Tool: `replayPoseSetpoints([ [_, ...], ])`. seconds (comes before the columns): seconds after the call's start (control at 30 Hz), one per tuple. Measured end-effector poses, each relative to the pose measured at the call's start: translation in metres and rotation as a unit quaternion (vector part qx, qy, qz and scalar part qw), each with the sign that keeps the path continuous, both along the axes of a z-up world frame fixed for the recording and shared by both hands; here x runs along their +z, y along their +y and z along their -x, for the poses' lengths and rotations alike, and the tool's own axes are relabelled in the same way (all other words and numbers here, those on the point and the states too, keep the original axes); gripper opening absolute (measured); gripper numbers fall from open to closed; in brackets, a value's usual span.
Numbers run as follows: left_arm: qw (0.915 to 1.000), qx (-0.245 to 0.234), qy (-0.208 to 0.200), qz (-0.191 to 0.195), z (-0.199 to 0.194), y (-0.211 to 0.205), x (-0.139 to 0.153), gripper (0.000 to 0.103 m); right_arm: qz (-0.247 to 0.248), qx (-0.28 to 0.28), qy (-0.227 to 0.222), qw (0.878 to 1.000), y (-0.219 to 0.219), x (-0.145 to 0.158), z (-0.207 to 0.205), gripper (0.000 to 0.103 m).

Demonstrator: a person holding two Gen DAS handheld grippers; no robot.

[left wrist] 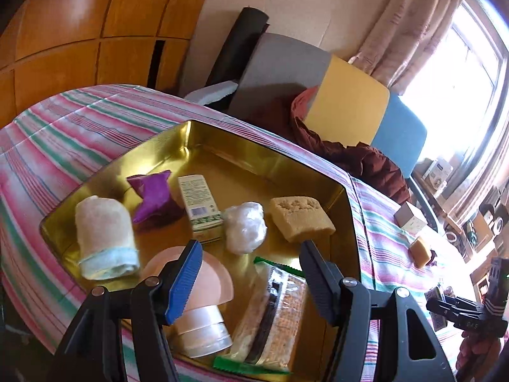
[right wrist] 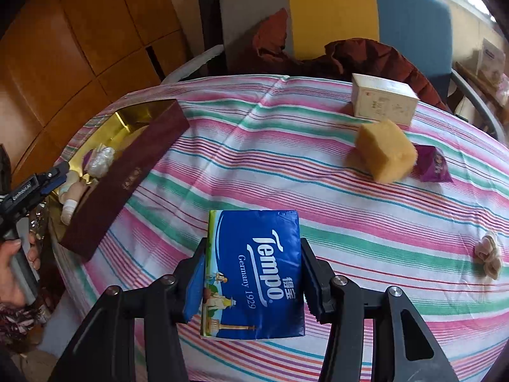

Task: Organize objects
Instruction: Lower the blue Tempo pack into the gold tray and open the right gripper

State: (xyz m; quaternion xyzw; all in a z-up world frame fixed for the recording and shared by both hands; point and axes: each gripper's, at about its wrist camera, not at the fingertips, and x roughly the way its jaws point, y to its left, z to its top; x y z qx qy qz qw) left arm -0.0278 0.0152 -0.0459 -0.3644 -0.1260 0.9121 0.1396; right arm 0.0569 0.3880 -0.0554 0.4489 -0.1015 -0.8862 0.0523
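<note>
A gold-lined tin box (left wrist: 197,137) sits on the striped cloth and holds a rolled towel (left wrist: 103,238), purple pouch (left wrist: 152,199), small carton (left wrist: 200,200), plastic-wrapped ball (left wrist: 245,230), sponge (left wrist: 300,218), peach-lidded jar (left wrist: 203,315) and wrapped cracker pack (left wrist: 273,312). My left gripper (left wrist: 251,273) hovers open and empty above the jar and pack. My right gripper (right wrist: 253,273) is shut on a blue Tempo tissue pack (right wrist: 254,273) above the cloth, right of the box (right wrist: 127,175).
On the cloth lie a yellow sponge (right wrist: 385,151), a white carton (right wrist: 383,98), a purple packet (right wrist: 434,164) and a small beige bundle (right wrist: 488,254). A chair (right wrist: 331,12) with a dark red garment (right wrist: 366,54) stands behind the table. Wooden cabinets (left wrist: 79,31) are at left.
</note>
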Motion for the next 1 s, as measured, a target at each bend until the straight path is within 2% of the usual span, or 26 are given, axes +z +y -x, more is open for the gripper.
replayPoseSetpoints([
  [0.07, 1.0000, 0.006, 0.006, -0.001, -0.002, -0.004, 0.002, 0.064, 0.014, 0.023, 0.012, 1.000, -0.025, 0.012, 0.009, 0.053],
  [0.23, 0.9996, 0.026, 0.008, -0.010, 0.000, -0.017, 0.009, 0.064, 0.014, 0.082, 0.041, 0.996, -0.090, 0.041, 0.035, 0.053],
  [0.4, 0.9986, 0.047, 0.004, -0.026, 0.002, -0.031, 0.014, 0.064, 0.013, 0.116, 0.044, 0.992, -0.144, 0.052, 0.066, 0.053],
  [0.53, 0.9974, 0.061, 0.004, -0.038, 0.003, -0.040, 0.019, 0.064, 0.017, 0.120, 0.019, 0.992, -0.173, 0.043, 0.094, 0.053],
  [0.8, 0.9947, 0.085, 0.005, -0.058, 0.006, -0.057, 0.024, 0.064, 0.001, 0.106, -0.074, 0.992, -0.201, 0.005, 0.143, 0.053],
  [0.93, 0.9944, 0.085, 0.003, -0.063, 0.007, -0.059, 0.024, 0.064, -0.032, 0.080, -0.088, 0.992, -0.201, -0.008, 0.162, 0.053],
  [1.0, 0.9947, 0.083, 0.002, -0.061, 0.007, -0.057, 0.024, 0.064, -0.054, 0.067, -0.077, 0.993, -0.201, -0.011, 0.166, 0.053],
])
